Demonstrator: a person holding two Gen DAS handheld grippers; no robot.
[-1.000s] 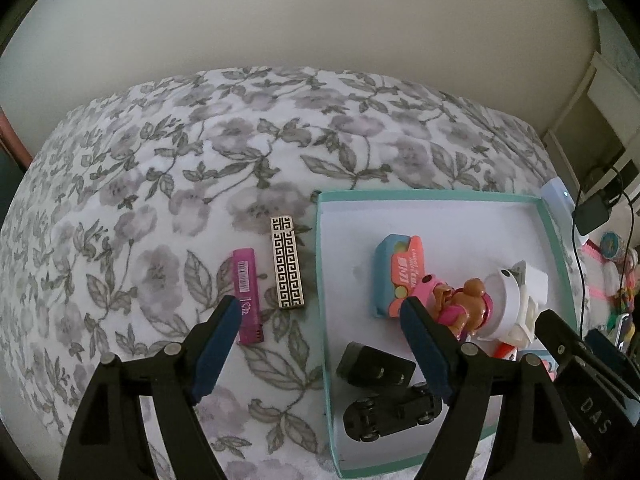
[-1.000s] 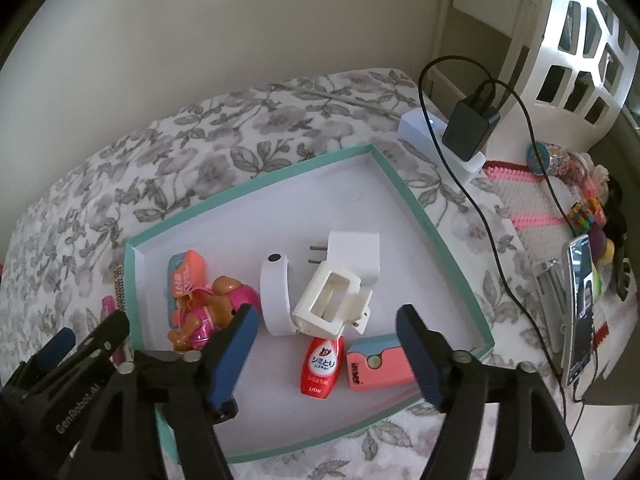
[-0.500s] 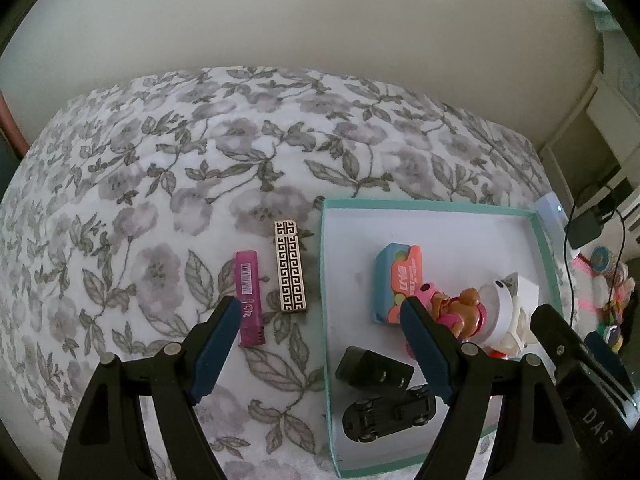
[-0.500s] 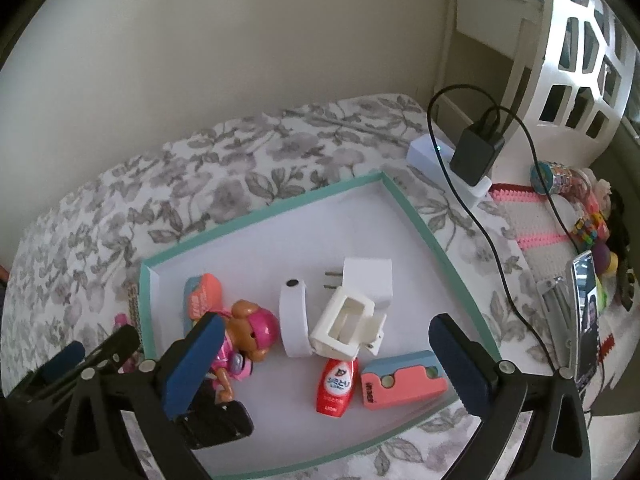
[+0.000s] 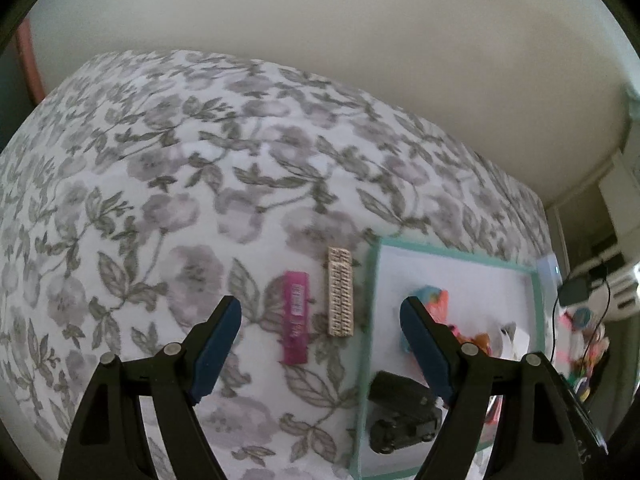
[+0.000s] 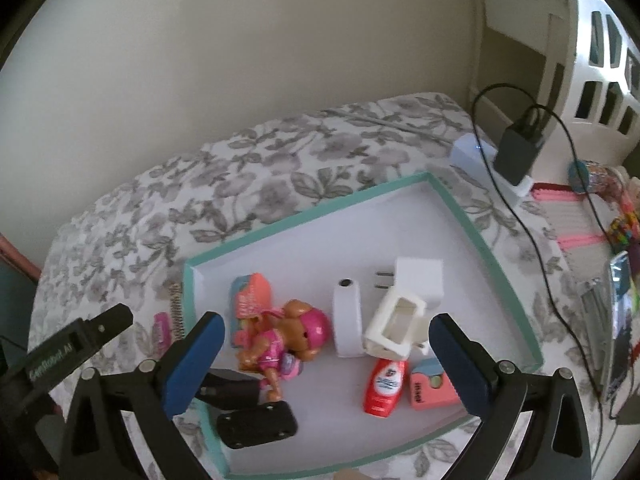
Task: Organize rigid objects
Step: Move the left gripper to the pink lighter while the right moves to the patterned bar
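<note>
A teal-rimmed white tray (image 6: 456,208) lies on the floral bed. In it are a pink toy dog (image 6: 288,340), a white plug (image 6: 420,284), a white clip (image 6: 396,328), a red bottle (image 6: 384,386), a pink box (image 6: 430,386) and a black toy car (image 6: 256,424). Left of the tray (image 5: 370,320) on the bedspread lie a pink stick (image 5: 296,316) and a patterned bar (image 5: 340,292). My left gripper (image 5: 320,328) is open and empty above these two. My right gripper (image 6: 326,356) is open and empty above the tray.
A black charger (image 6: 520,148) with its cable sits on a white block at the bed's right edge. A phone (image 6: 620,312) and colourful trinkets (image 6: 620,220) lie further right. A beige wall stands behind the bed. The floral bedspread (image 5: 180,200) spreads to the left.
My left gripper has swung left, so the pink stick and patterned bar now sit between its fingers. My right gripper has lifted back and its fingers have opened wider.
</note>
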